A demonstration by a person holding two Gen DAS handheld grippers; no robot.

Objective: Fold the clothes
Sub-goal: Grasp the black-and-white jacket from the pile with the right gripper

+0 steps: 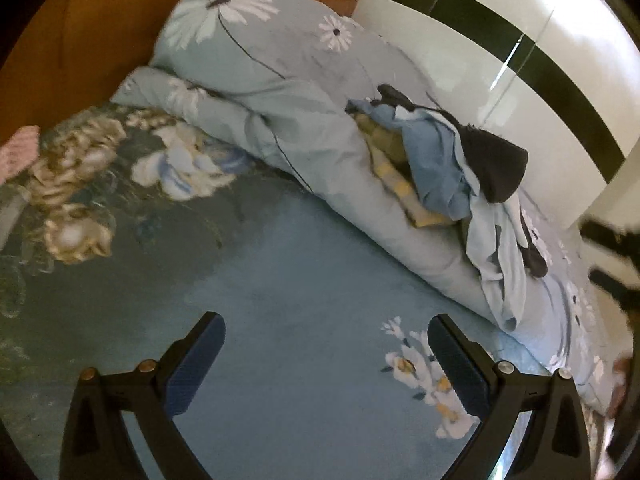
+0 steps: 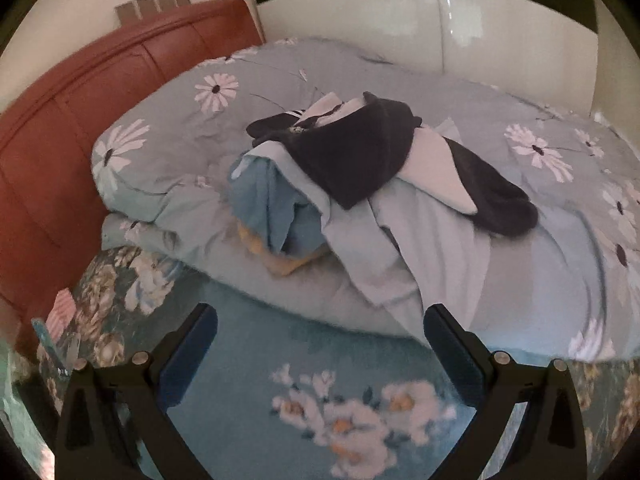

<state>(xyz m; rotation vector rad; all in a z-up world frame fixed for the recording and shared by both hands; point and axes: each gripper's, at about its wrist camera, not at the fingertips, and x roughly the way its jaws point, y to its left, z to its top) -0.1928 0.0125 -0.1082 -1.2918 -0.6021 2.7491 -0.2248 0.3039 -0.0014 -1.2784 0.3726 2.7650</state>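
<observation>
clothes pile (image 2: 360,196) on duvet (image 2: 168,168) | ahead of R claw (image 2: 320,344), apart | claw wide

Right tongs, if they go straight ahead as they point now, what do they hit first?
Probably the light blue garment draped down the rolled duvet; the open right tongs hang over the bedsheet. Depth is unclear.

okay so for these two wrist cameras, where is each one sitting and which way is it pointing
Left wrist: on the left gripper, open above the floral bedsheet, facing the rolled duvet and clothes pile from their left; the right gripper blurs in at the right edge.
Right wrist: on the right gripper, open, facing the clothes pile head-on, brown headboard to the left.
Shared: duvet, clothes pile, bedsheet, headboard.
</observation>
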